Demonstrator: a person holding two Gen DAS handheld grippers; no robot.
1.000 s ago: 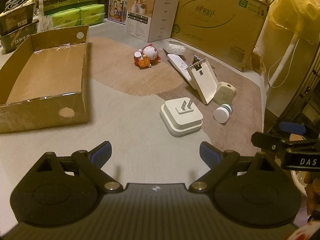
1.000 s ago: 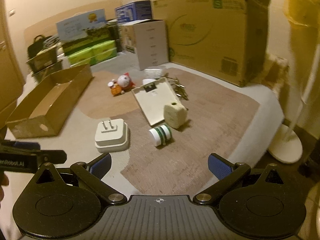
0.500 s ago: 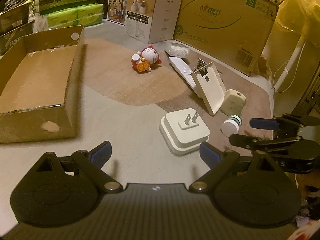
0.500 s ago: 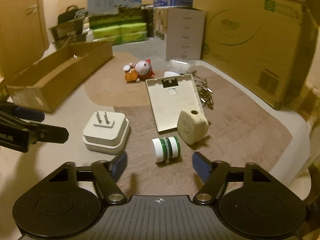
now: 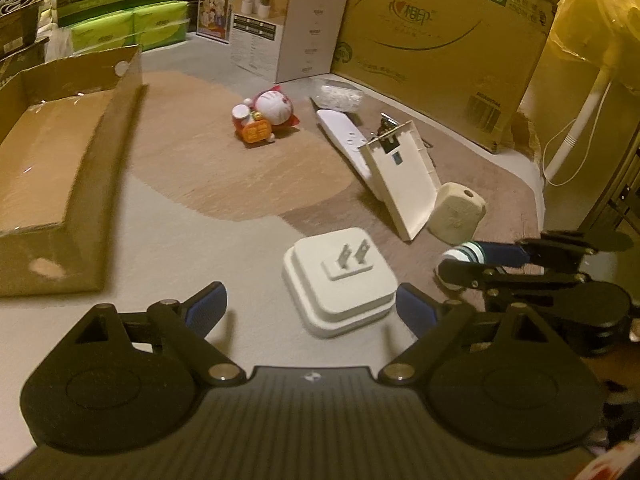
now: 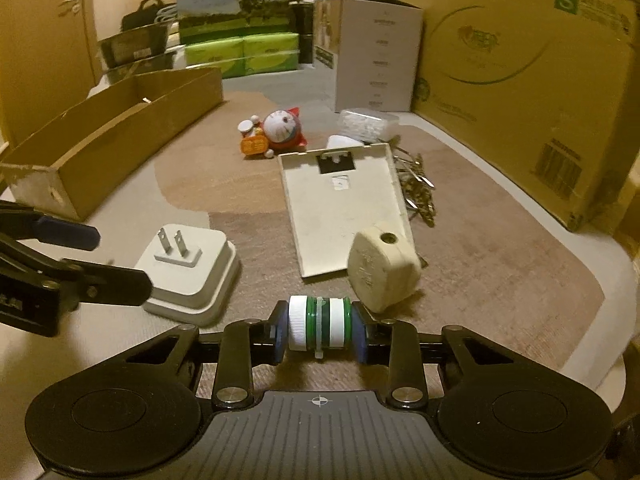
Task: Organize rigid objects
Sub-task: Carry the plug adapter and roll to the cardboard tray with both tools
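My right gripper [image 6: 319, 334] is shut on a small white and green striped bottle [image 6: 319, 327] lying on its side on the mat; it also shows in the left wrist view [image 5: 466, 254]. My left gripper [image 5: 310, 308] is open and empty, low over the mat, its fingers either side of a white plug adapter [image 5: 340, 280] that lies prongs up. The adapter also shows in the right wrist view [image 6: 188, 270]. An open cardboard tray [image 5: 60, 184] lies to the left.
A cream rounded block [image 6: 382, 270], a flat white back cover [image 6: 344, 204], a white remote [image 5: 344, 140], a red and white cat toy [image 5: 266, 118], a clear bag [image 5: 338, 96] and keys [image 6: 418, 192] lie on the mat. Big cardboard boxes [image 5: 440, 40] stand behind.
My right gripper moved forward and down and shut on the striped bottle. My left gripper moved forward toward the plug adapter, still open.
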